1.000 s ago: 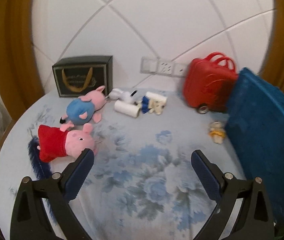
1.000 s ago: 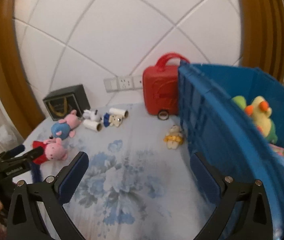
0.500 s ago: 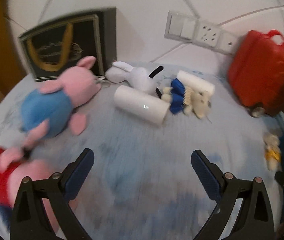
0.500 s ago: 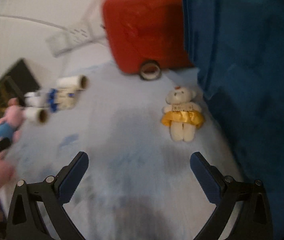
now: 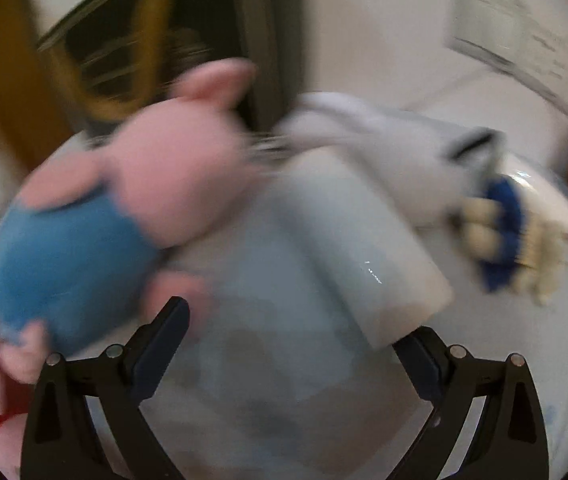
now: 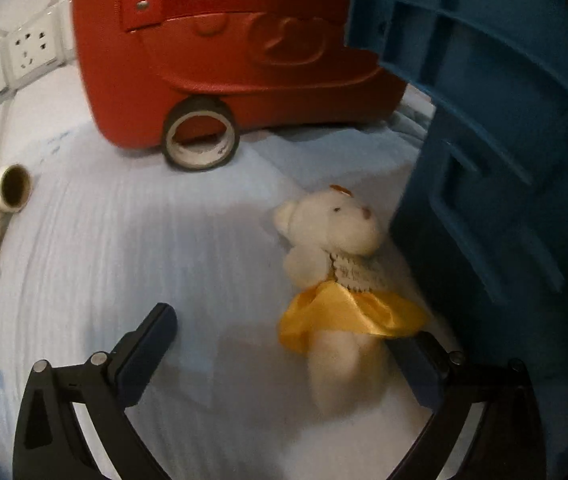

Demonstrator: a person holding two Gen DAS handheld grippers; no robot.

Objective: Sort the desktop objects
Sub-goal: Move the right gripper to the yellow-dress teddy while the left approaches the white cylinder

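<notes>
Here motion blur smears the pig plush (image 5: 96, 216) and white roll (image 5: 363, 256).

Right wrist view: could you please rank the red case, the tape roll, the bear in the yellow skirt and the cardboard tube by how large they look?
1. red case, cropped by the frame edge
2. bear in the yellow skirt, though it lies nearest the camera
3. tape roll
4. cardboard tube, partly hidden, so unsure against the tape

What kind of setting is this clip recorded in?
Probably a room in a home, on a surface spread with a pale blue cloth. Soft toys lie about, such as a small white plush bear in a yellow skirt; a white wall socket panel sits behind, and a blue plastic crate stands alongside.
</notes>
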